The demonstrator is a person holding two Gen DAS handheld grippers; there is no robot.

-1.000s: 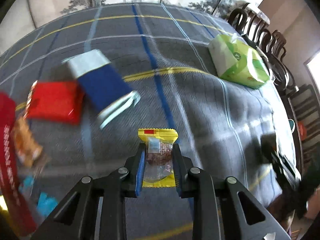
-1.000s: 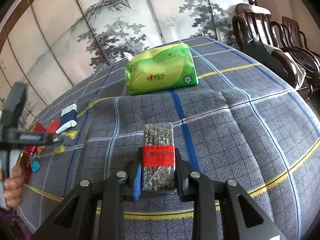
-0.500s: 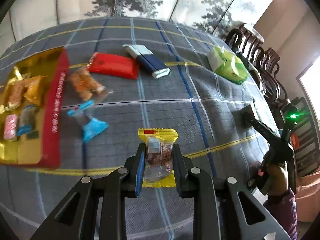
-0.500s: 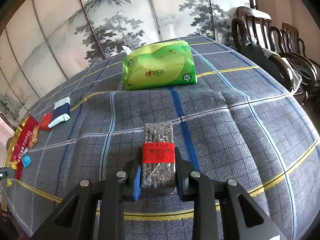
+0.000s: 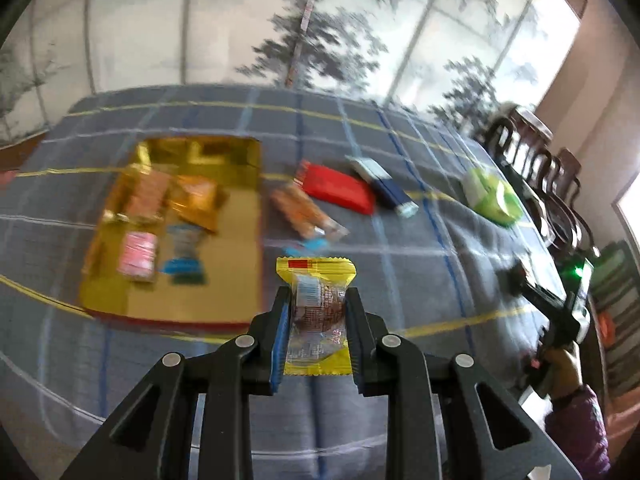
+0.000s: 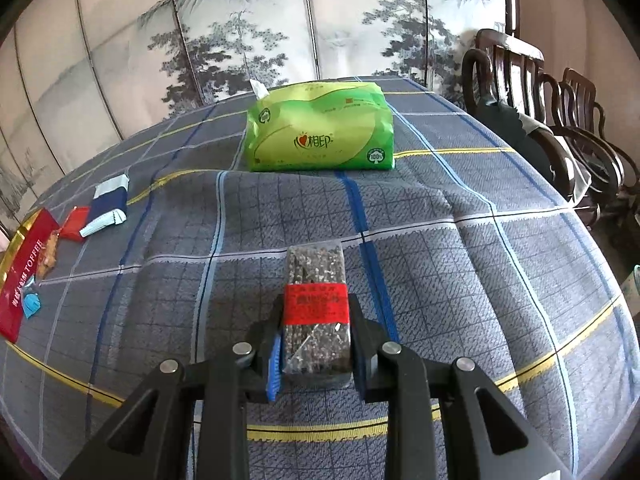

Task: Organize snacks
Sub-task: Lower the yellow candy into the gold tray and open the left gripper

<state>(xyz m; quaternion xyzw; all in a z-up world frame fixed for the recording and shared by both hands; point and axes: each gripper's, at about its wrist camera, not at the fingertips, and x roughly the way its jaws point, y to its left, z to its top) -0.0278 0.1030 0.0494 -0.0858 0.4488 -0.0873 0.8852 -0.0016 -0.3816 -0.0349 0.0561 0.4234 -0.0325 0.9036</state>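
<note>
Meanwhile the left tongs [image 5: 316, 316] clamp a yellow-wrapped candy [image 5: 316, 304], its top end sticking out at 12 o'clock, the gold tray [image 5: 240, 240] at 10 o'clock. Right tongs [image 6: 316, 332] pinch a red-banded sesame bar [image 6: 316, 304] above the counter [image 6: 460, 272].

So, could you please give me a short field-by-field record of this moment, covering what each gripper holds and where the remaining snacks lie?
left gripper: shut on the yellow-wrapped sweet
right gripper: shut on the dark seed bar with a red band
gold tray: on the checked tablecloth, holds several wrapped snacks
loose on cloth: orange packet, red packet, navy packet, small blue sweet
green tissue pack: at the far side of the table, apart from the snacks
</note>
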